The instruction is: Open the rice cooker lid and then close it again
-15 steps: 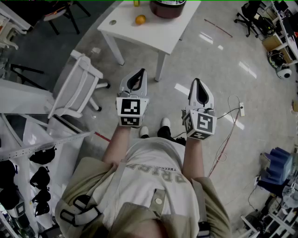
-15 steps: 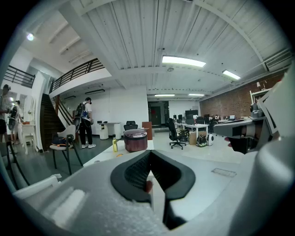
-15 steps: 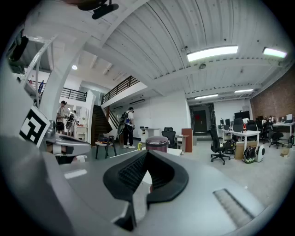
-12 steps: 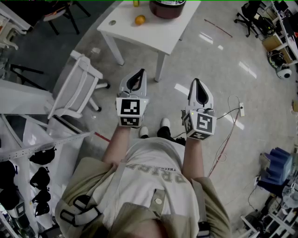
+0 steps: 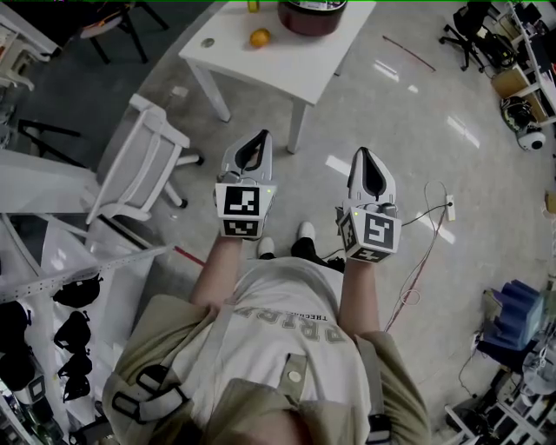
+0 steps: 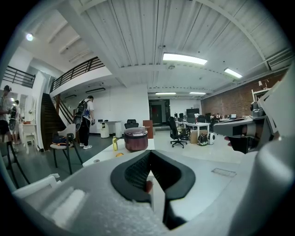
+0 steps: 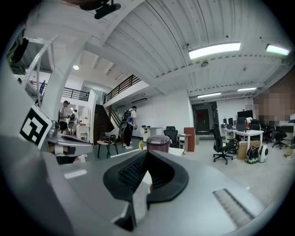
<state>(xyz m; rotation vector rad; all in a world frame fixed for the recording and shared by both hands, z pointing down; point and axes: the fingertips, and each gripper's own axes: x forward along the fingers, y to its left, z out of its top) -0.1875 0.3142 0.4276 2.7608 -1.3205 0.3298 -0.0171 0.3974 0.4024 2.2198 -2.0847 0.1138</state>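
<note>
The dark red rice cooker (image 5: pixel 313 13) stands with its lid down on a white table (image 5: pixel 287 65) well ahead of me, at the top edge of the head view. The left gripper view shows the cooker (image 6: pixel 136 139) far off, beyond the jaws. In the right gripper view the cooker (image 7: pixel 158 143) is just as distant. My left gripper (image 5: pixel 262 136) and right gripper (image 5: pixel 366 154) are held side by side at chest height, pointing towards the table. Both are shut with nothing between the jaws, and neither touches anything.
An orange (image 5: pixel 259 37) and a yellow bottle (image 6: pixel 115 143) share the table with the cooker. A white chair (image 5: pixel 139 165) stands left of my path. A cable and power strip (image 5: pixel 450 207) lie on the floor at right. A person with a backpack (image 6: pixel 85 120) stands far behind the table.
</note>
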